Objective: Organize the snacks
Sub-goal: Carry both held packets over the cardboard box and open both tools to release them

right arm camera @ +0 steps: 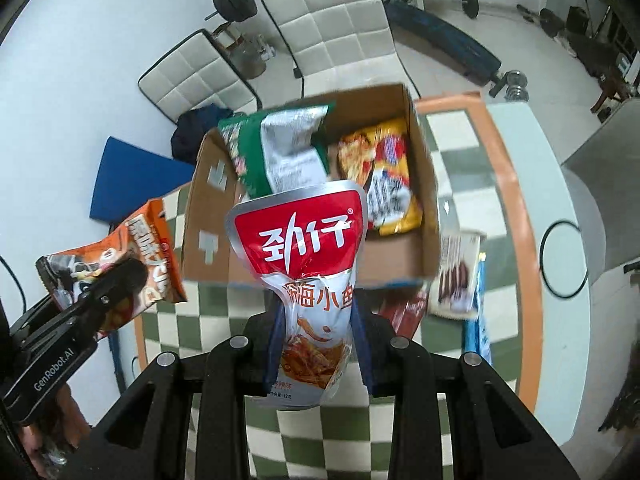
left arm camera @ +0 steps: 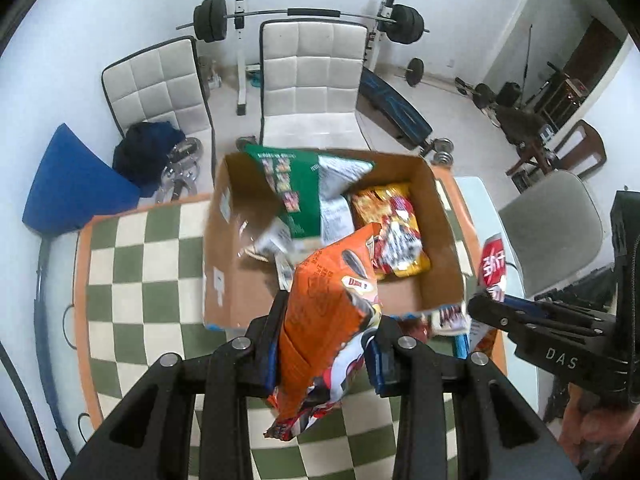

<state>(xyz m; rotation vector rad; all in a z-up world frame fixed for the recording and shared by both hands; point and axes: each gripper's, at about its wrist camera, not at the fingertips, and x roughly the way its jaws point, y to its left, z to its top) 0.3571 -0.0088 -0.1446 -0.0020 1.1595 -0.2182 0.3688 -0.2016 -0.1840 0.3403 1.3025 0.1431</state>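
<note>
Two snack bags are held for packing: the left gripper (left arm camera: 326, 354) fingers clamp an orange foil bag (left arm camera: 332, 320), the right gripper (right arm camera: 318, 338) fingers clamp a red-and-silver fish-snack pouch (right arm camera: 306, 272). Ahead of both fingers stands the open brown cardboard box (left arm camera: 240, 292), so probably each bag goes in there.

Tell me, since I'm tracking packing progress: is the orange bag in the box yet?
Out. The left gripper holds the orange bag above the box, not released.

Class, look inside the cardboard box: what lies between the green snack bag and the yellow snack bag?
Nothing: in the right wrist view the green bag and the yellow bag lie side by side in the cardboard box, seemingly touching.
</note>
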